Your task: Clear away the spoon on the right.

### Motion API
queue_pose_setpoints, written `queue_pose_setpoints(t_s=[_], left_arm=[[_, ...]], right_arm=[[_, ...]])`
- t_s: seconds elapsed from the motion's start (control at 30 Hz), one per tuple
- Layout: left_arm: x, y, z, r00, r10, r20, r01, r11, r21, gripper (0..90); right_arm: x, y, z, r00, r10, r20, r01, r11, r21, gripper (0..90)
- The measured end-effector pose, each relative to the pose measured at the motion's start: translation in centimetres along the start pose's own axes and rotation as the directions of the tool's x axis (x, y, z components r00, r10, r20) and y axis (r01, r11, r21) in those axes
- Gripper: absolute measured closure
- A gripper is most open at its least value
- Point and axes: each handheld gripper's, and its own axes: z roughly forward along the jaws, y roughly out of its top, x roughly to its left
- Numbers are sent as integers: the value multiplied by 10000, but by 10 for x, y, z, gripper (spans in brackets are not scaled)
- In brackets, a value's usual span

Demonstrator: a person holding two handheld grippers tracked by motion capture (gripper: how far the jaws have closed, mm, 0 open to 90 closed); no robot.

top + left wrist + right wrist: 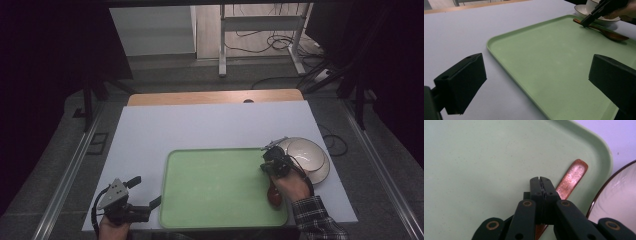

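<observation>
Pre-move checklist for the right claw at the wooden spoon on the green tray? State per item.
1. Right claw shut: ok, jaws pressed together.
2. Right claw gripping the wooden spoon: cannot tell; the handle passes under the jaws, and nothing shows between the tips.
3. Spoon on the green tray: ok, it lies along the edge nearest the bowls.
4. Stacked bowls clear of the tray: ok, on the table beside it, but close to the right claw.
5. Left claw out of the way: ok, open at the tray's opposite edge, holding nothing.
</observation>
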Motion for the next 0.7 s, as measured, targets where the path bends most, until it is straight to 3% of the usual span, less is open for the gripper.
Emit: queue_pose_setpoints(t_s=[0.7], left_arm=[[-1,0,1,10000,46,-2,-46,10000,24,10]], right_arm=[[6,0,-8,9994,-285,-173,275,9980,-561,724]])
